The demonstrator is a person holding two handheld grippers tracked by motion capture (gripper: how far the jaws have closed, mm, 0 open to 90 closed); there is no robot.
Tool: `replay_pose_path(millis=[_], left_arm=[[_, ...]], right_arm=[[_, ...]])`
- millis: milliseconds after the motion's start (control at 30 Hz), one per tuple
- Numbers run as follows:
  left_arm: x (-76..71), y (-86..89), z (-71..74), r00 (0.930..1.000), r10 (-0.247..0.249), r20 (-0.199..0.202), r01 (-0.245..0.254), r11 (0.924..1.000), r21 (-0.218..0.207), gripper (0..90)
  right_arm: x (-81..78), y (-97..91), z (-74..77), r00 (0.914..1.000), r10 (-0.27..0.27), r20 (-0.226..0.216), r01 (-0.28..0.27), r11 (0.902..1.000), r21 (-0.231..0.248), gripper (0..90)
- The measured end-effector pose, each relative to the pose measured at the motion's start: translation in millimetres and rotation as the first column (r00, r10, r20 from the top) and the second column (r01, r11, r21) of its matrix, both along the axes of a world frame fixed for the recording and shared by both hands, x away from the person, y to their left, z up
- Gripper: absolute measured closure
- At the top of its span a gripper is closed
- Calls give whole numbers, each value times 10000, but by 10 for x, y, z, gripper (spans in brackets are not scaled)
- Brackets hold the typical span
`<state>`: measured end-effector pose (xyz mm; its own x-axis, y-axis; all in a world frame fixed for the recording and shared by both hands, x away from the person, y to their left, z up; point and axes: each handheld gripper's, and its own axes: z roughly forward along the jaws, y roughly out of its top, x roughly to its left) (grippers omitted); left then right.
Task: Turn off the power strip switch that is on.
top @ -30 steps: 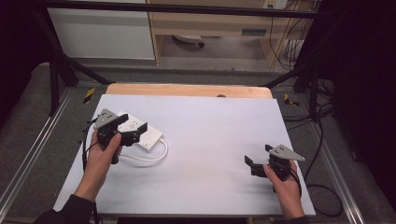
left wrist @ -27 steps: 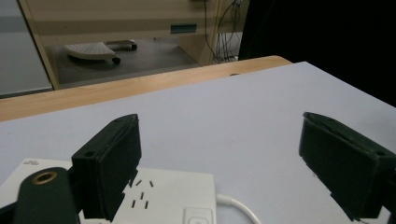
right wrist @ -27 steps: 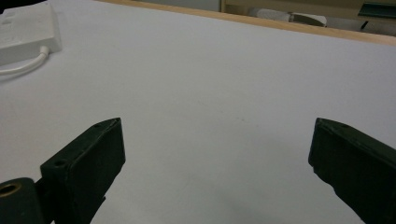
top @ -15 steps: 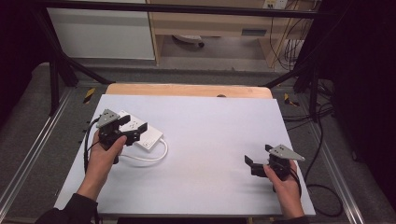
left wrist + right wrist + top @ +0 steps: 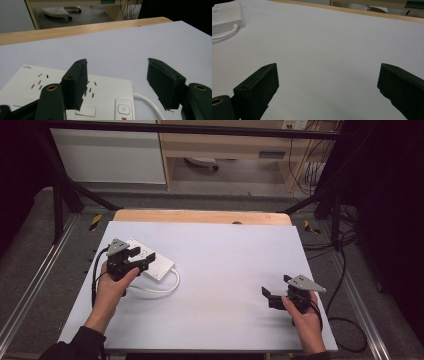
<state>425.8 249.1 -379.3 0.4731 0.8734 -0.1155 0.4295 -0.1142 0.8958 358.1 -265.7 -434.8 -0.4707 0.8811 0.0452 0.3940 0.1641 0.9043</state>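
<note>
hovering over the white power strip (image 5: 150,262) at the table's (image 5: 225,245) left: left gripper (image 5: 134,259), jaws just been closing, gap between them, one jaw above the strip's end. right gripper (image 5: 274,296) wide open, nothing in it, near-right.

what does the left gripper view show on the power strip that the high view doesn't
The left gripper view brings out the power strip's socket slots, its power button and a red mark below it, between the open jaws that have just been closing, pads not pressing. The high view adds the whole table, both hands, the right gripper resting apart, and the left gripper. Both show the white strip and its white cable.
</note>
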Motion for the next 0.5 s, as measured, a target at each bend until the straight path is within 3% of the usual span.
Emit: replay_pose_path(millis=[267, 400, 500], left_arm=[[3, 21, -55, 10000, 36, -37, -35, 9997, 244, 475], [20, 45, -95, 10000, 48, -37, -47, 9994, 341, 604], [29, 56, -114, 10000, 55, -59, -54, 9996, 290, 649]], right_arm=[[0, -5, 0, 10000, 3, 3, -3, 10000, -13, 40], [1, -2, 1, 10000, 3, -33, -3, 10000, 24, 40], [2, -3, 1, 10000, 22, -17, -22, 10000, 0, 40]])
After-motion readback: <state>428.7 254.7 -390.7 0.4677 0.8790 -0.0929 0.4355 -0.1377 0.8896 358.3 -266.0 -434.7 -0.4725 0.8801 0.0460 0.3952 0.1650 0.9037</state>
